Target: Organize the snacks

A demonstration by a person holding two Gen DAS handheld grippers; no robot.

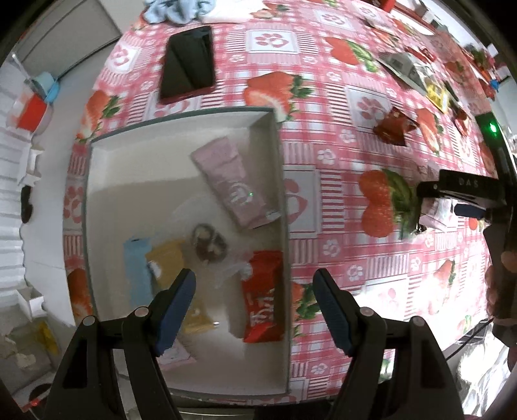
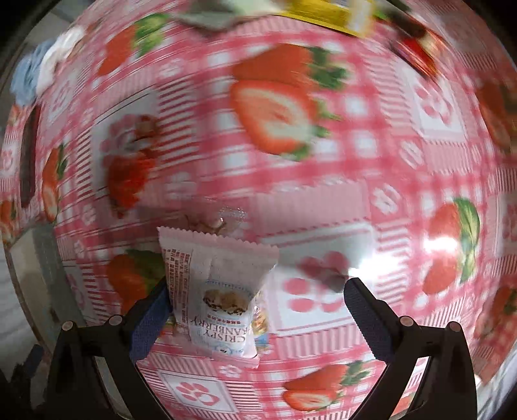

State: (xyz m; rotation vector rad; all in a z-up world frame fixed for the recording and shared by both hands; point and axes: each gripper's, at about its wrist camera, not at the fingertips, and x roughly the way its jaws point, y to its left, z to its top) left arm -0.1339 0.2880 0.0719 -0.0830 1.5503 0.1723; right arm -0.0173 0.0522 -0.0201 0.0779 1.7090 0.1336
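Observation:
My left gripper (image 1: pixel 253 310) is open and empty above the near right part of a shallow grey box (image 1: pixel 280 194). In the box lie a pink packet (image 1: pixel 234 184), a red packet (image 1: pixel 263 300), a yellow packet (image 1: pixel 174 258), a blue packet (image 1: pixel 137 268) and a clear wrapped cookie (image 1: pixel 208 242). In the right wrist view, a white and pink "Crispy Cranberry" packet (image 2: pixel 219 290) stands against the left finger of my right gripper (image 2: pixel 255 310), whose jaws stand wide apart above the tablecloth. The right gripper also shows in the left wrist view (image 1: pixel 452 197) with the packet.
The table has a pink strawberry tablecloth (image 1: pixel 339 97). A black phone (image 1: pixel 189 63) lies beyond the box. A dark red packet (image 1: pixel 392 126) and several other snacks (image 1: pixel 407 68) lie at the far right. A blue cloth (image 1: pixel 171 9) sits at the far edge.

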